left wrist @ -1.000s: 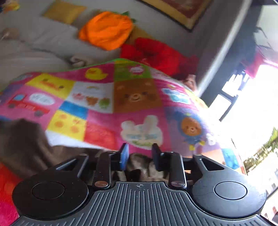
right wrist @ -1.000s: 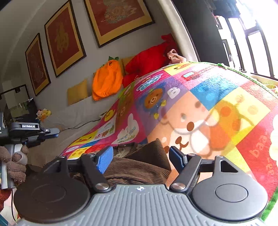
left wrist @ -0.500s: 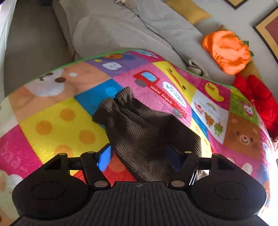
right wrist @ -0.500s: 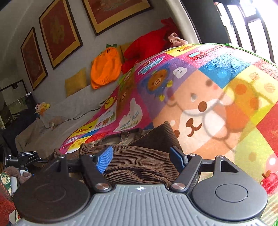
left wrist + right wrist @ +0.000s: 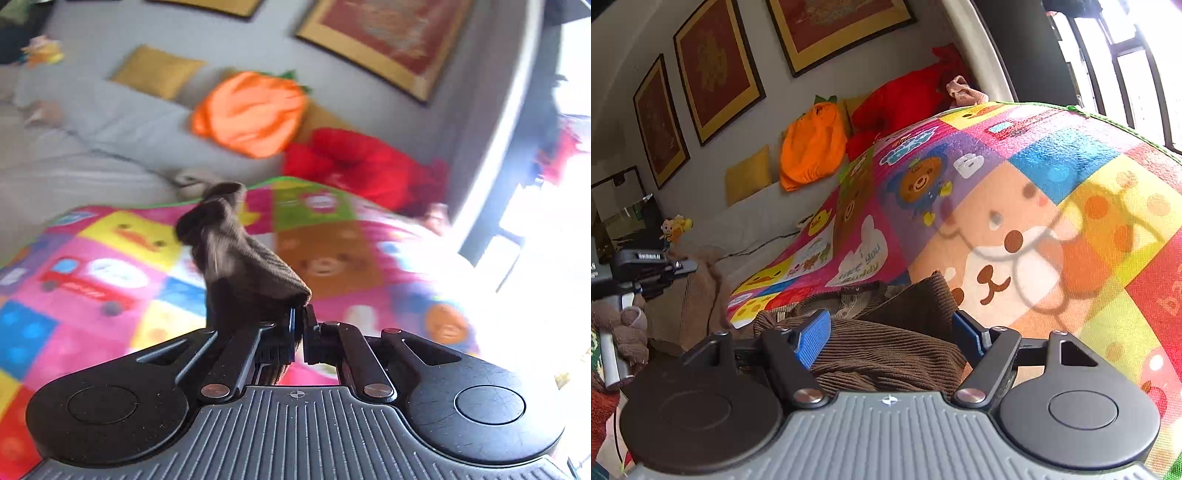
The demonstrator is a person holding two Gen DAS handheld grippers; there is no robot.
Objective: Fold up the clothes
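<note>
A brown corduroy garment [image 5: 886, 350] lies on a colourful cartoon play mat [image 5: 1052, 192]. My left gripper [image 5: 300, 325] is shut on a fold of the garment [image 5: 255, 273] and holds it lifted above the mat [image 5: 92, 258]; the loose end sticks up, blurred. My right gripper [image 5: 892, 332] is open, its blue pads on either side of the garment's near part, low over the mat. In the right wrist view the left gripper [image 5: 650, 266] shows at the far left with brown cloth [image 5: 701, 288] hanging from it.
A grey sofa [image 5: 92, 147] lies beyond the mat with an orange pumpkin cushion [image 5: 251, 110], a yellow cushion [image 5: 155, 70] and a red plush [image 5: 362, 166]. Framed pictures [image 5: 713, 70] hang on the wall. Bright windows [image 5: 1126, 66] are at the right.
My left gripper has closed on the garment and lifted part of it, swinging up from looking down at the mat. My right gripper stays open and has barely moved.
</note>
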